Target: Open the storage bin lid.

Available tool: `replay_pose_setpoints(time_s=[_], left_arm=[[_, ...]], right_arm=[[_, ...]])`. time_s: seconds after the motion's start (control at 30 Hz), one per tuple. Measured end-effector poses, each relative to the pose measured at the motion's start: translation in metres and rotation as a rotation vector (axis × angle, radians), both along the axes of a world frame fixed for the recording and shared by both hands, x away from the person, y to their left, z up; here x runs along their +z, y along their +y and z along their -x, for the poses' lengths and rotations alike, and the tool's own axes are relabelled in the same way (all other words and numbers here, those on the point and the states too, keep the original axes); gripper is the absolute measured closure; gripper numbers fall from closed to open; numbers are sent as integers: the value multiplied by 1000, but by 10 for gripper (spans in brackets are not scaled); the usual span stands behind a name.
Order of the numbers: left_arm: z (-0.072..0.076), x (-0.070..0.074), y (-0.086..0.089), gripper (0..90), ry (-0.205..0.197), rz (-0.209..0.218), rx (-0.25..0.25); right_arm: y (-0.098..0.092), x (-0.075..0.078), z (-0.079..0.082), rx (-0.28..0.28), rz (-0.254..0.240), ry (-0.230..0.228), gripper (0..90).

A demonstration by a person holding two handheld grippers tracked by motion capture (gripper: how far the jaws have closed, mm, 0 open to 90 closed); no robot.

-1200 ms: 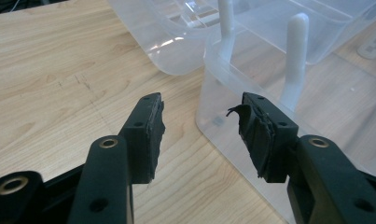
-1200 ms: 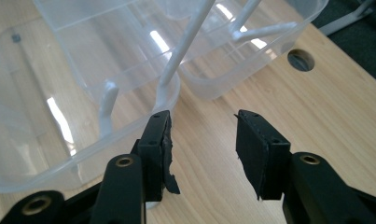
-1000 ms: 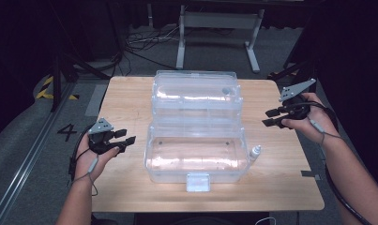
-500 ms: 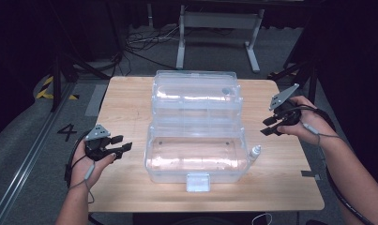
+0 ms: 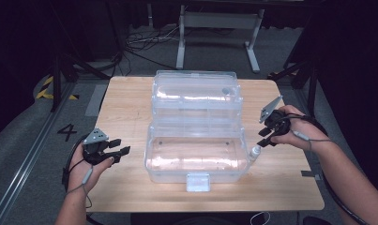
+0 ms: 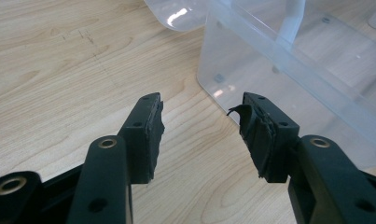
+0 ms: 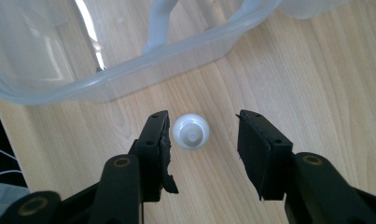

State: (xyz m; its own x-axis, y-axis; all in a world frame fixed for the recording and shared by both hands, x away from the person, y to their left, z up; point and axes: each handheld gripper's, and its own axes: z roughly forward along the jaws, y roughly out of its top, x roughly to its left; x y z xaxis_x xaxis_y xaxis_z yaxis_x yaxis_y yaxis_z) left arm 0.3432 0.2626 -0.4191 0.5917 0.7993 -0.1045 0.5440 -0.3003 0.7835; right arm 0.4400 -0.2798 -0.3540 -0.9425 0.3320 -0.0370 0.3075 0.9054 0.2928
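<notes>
A clear plastic box [image 5: 196, 159] stands open at the table's middle, its lid [image 5: 196, 96] thrown back behind it. A small white bottle [image 5: 254, 152] stands upright on the wood just off the box's right end; from above it shows as a round white cap [image 7: 191, 131]. My right gripper [image 5: 266, 137] hangs over it, jaws open and just widened, the bottle between the fingers [image 7: 157, 140] and touching neither. My left gripper [image 5: 115, 147] rests low at the table's left, open and empty, pointing at the box corner [image 6: 213, 84].
The wooden table [image 5: 125, 103] has bare room on both sides of the box. Dark floor, cables and a metal stand's legs [image 5: 215, 42] lie beyond the far edge. A cable [image 5: 313, 140] trails from the right gripper along the forearm.
The right hand has come down and in toward the box's right end, over the small bottle, with its jaws wider. The left hand has slid slightly toward the near edge.
</notes>
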Motion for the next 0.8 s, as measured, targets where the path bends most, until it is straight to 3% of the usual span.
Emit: replay_pose_setpoints(time_s=[0.37, 0.8], left_arm=[[-2, -2, -2, 495, 10, -6, -20], [-5, -2, -4, 495, 0, -3, -16]], right_arm=[[2, -26, -1, 8, 60, 28, 551], [7, -42, -2, 32, 86, 42, 575]])
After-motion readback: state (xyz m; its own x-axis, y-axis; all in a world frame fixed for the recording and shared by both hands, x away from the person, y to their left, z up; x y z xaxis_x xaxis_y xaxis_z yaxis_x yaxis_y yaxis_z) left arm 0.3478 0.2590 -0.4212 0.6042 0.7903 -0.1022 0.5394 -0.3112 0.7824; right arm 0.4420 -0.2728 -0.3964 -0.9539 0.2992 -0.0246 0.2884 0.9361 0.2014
